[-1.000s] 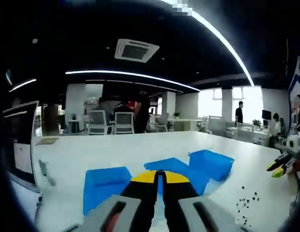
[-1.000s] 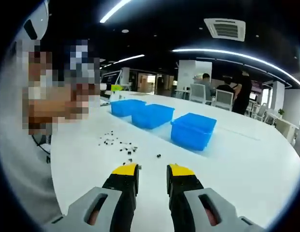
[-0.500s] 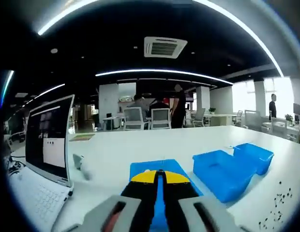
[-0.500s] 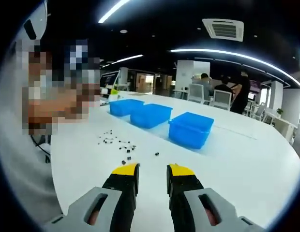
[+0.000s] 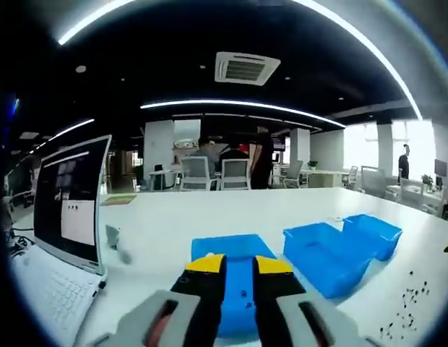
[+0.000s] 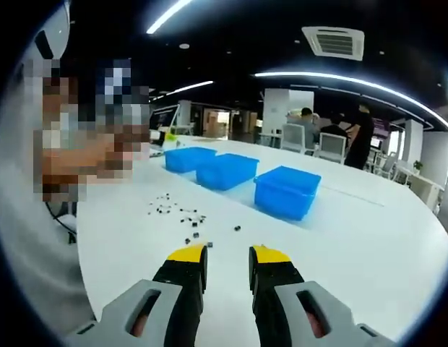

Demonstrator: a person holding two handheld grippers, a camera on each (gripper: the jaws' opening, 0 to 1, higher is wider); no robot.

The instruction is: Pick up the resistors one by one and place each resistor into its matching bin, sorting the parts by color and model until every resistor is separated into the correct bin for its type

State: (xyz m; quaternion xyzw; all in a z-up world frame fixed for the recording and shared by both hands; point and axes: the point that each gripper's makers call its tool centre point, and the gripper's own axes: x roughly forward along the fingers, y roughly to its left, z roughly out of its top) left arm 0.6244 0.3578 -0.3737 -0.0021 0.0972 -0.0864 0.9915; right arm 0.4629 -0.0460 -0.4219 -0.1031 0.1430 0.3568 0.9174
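Left gripper (image 5: 238,264), jaws apart over the nearest blue bin (image 5: 235,278) at lower centre; right gripper (image 6: 227,254) likewise apart and empty; resistors (image 6: 177,214) scattered centre-left; tiny parts could easily slip or land in the wrong bin

— How does the left gripper (image 5: 238,265) sit?

— In the left gripper view it rises from six o'clock, two black jaws with yellow tips, pointing toward twelve. The jaws stand parted by a narrow gap (grey housings flank them low at seven and five o'clock), nothing between the tips.

— And the right gripper (image 6: 228,257)?

— In the right gripper view it also comes up from six o'clock, level, jaws apart with a slightly wider gap, holding nothing. The person's pale sleeve (image 6: 36,238) fills the rim around nine o'clock.
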